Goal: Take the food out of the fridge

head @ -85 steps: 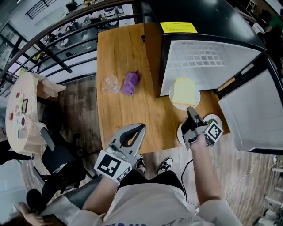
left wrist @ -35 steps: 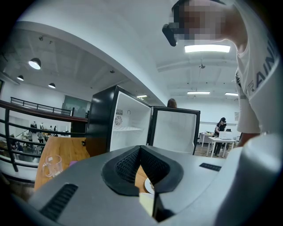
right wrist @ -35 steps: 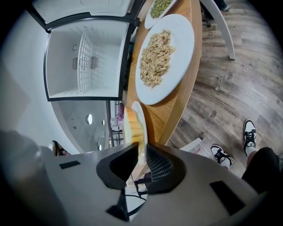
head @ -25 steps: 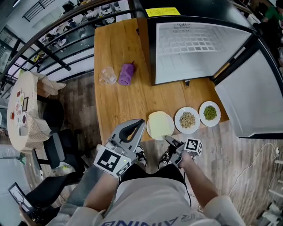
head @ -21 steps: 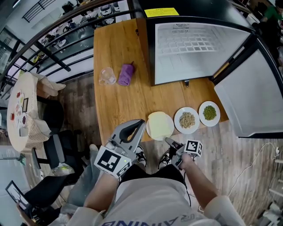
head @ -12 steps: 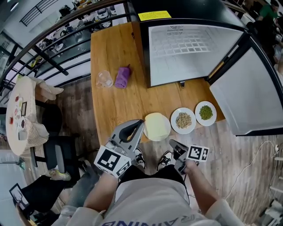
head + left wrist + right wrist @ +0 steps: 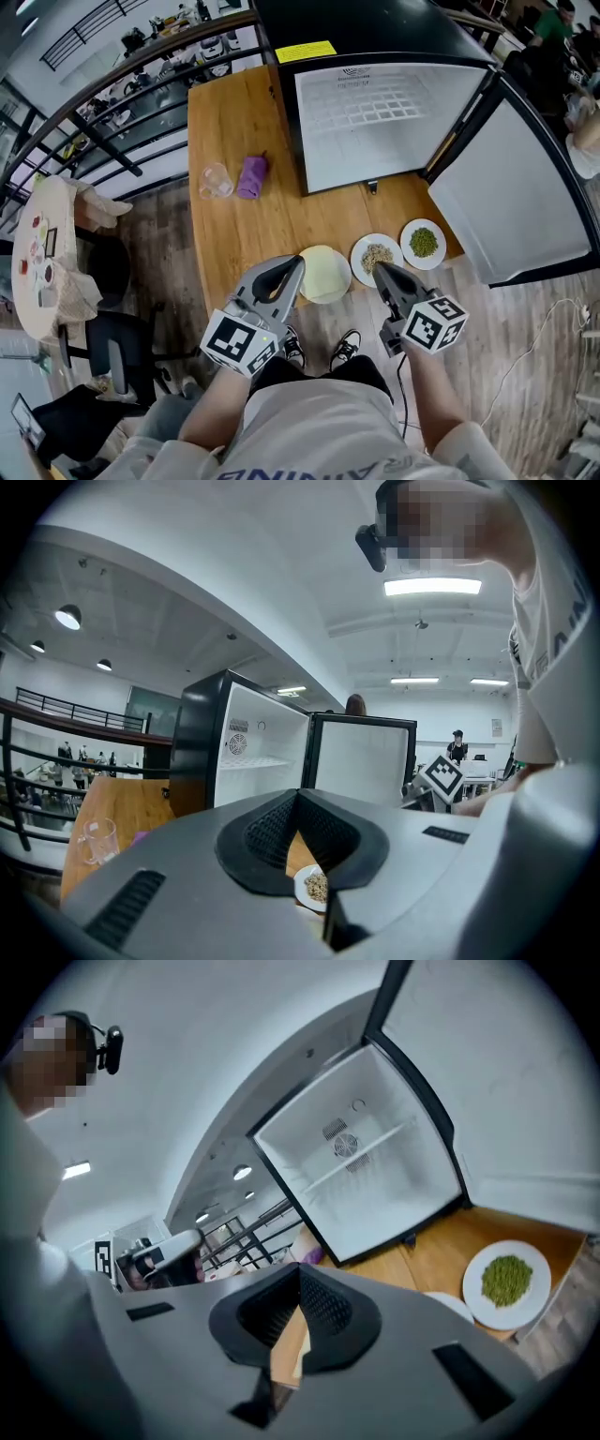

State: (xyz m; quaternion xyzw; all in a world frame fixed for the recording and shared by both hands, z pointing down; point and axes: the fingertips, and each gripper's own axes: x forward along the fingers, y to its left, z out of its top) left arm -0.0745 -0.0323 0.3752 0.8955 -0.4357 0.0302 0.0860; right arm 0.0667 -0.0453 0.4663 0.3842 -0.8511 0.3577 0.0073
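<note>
Left gripper (image 7: 294, 264) is closed with nothing between its jaws, which meet at the tip. It hangs above the near edge of the table (image 7: 234, 103), just left of the slab (image 7: 323, 270). Right gripper (image 7: 380, 270) is also closed and empty, its tips over the near rim of the grains (image 7: 377, 253) plate.

All the food sits on the table in 3 round white plates, in front of the open fridge (image 7: 375, 122). The row is the long axis. It runs along the near edge from the slab at left, through the grains, to the greens (image 7: 424, 241) nearest the door (image 7: 506, 197).

The slab is pale yellow and nearly covers its plate; I cannot tell which way it points. The grains are a small brown heap and the greens a small mound. A glass (image 7: 215, 180) and a purple cloth (image 7: 250, 176) lie side by side farther back.
</note>
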